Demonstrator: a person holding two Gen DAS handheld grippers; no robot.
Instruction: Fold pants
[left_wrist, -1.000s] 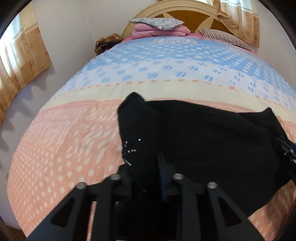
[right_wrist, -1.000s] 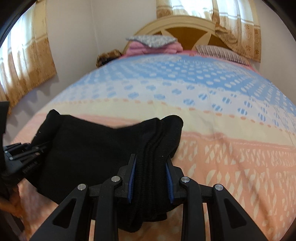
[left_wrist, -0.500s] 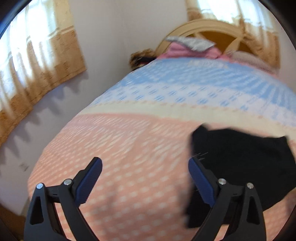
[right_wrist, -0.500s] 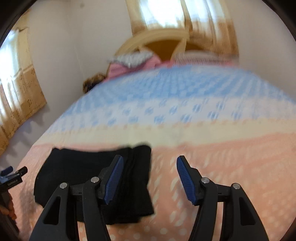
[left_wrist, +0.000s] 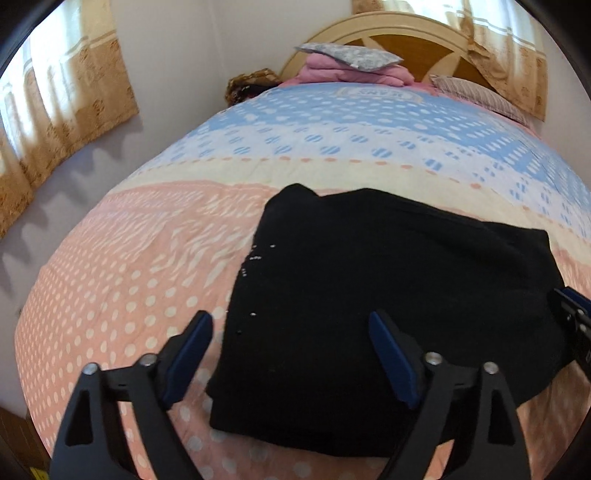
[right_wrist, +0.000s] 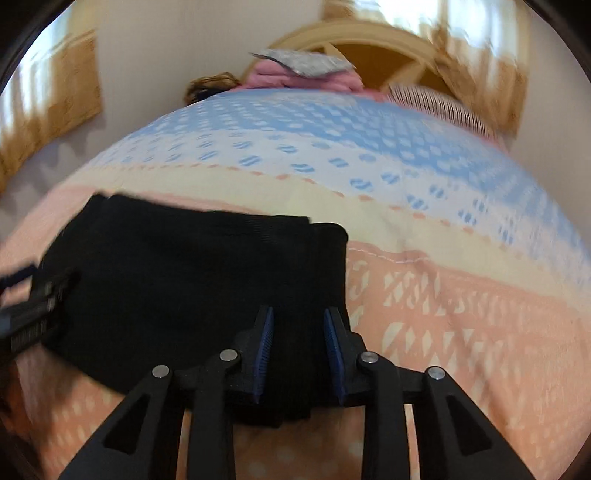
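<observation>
Two grippers: both in my feeds, both over the same black bundle.
Pants (left_wrist: 388, 295): folded into a squarish black stack lying flat on the pink band of the bedspread (left_wrist: 110, 288); in my left wrist view it fills the centre and runs out toward 3 o'clock.
Left gripper (left_wrist: 291, 343): jaws spread wide, holding nothing; the blue pads straddle the near left part of the stack, the left finger (left_wrist: 192, 350) over bare bedspread just beside the cloth edge at 7 o'clock, the right one over the black fabric at 5 o'clock.
Right gripper (right_wrist: 298, 350): jaws drawn close but with a gap between the blue pads; black cloth lies between them at the stack's near right corner. I cannot tell whether the pads are pinching it.
Cross view: the right tool's tip shows at 3 o'clock in my left feed, at the stack's edge.
Head of bed: grey pillow (left_wrist: 347, 55) on a folded pink blanket (left_wrist: 354, 74) at 12 o'clock, against the wooden headboard (left_wrist: 417, 44).
Image quality: my right feed is motion-blurred.
</observation>
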